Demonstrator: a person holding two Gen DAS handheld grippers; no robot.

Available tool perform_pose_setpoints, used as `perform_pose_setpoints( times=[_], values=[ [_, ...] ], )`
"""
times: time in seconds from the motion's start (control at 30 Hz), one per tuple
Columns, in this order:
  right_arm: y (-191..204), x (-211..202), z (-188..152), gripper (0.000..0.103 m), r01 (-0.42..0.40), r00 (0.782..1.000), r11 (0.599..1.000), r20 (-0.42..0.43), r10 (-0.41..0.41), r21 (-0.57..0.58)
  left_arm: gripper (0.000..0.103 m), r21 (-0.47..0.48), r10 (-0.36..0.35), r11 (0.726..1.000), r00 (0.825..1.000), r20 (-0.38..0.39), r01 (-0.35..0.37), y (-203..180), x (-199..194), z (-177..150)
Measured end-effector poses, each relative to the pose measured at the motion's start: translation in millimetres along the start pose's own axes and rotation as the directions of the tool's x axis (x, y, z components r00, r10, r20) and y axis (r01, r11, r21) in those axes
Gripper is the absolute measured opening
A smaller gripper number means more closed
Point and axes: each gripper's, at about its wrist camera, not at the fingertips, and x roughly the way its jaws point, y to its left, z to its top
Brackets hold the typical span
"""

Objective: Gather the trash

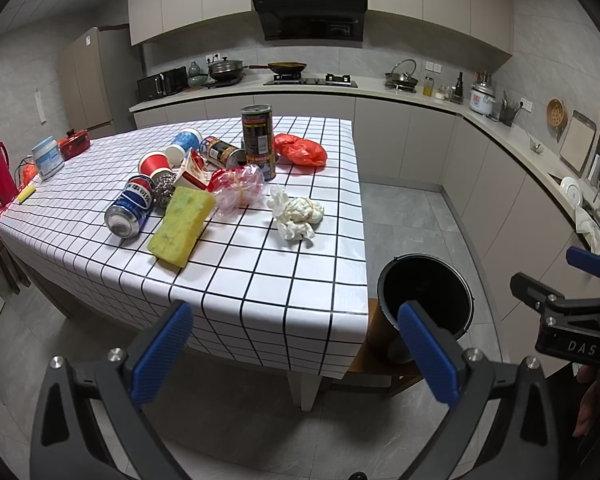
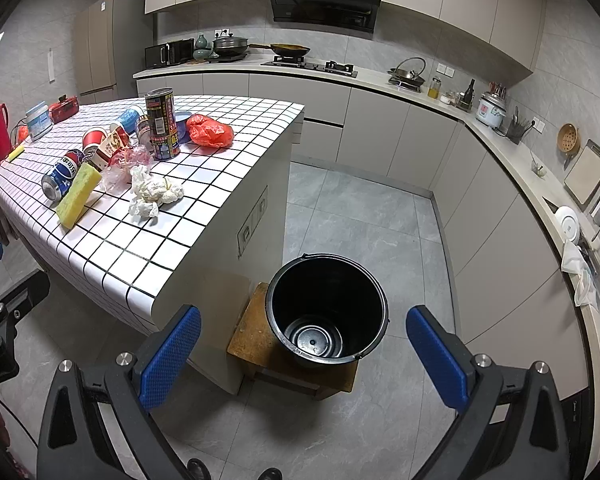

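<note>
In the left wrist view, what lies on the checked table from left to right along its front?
Pepsi can → yellow sponge → clear plastic bag → crumpled white paper, then off the table, the black bucket.

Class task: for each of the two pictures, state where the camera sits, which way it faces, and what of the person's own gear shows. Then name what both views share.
Left wrist: on the left gripper, open, facing the checked table; the right gripper shows at right.
Right wrist: on the right gripper, open, looking down at the empty black bucket on a wooden stool.
Shared: table, bucket, yellow sponge, crumpled tissue.
</note>
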Motion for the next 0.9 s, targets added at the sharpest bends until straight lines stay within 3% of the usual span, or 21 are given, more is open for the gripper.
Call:
perform_pose_setpoints(
  times=[0.37, 0.53, 0.8, 0.9],
  values=[
    [0.7, 1.5, 1.4, 0.103, -0.005, 1.000, 1.000, 0.002, 0.005, -0.002, 0.103, -0.005, 0.011, 1.000, 1.000, -0.003, -0.011, 3.0, 2.6, -0.3],
    [1.1, 9.5, 5.1, 0.103, -0.037, 0.999, 0.999, -0.002, 0.037, -0.006, 0.103, -0.042, 0.044, 0.998, 0.999, -0.009, -0.044, 15.4, 8.6, 2.1],
    [0.5, 17.8, 16.6, 0.103, -0.118, 0.992, 0.993, 0.033, 0.118, -0.025, 0.103, -0.136, 0.037, 0.990, 0.998, -0.046, -0.043, 41.2, 24.3, 7.3],
    [4.9, 24.3, 25.4, 0.103, -0.151, 0.987, 0.988, 0.045, 0.153, -0.045, 0.103, -0.150, 0.081, 0.985, 0.996, -0.046, -0.087, 50.1, 28.7, 7.0]
  ],
)
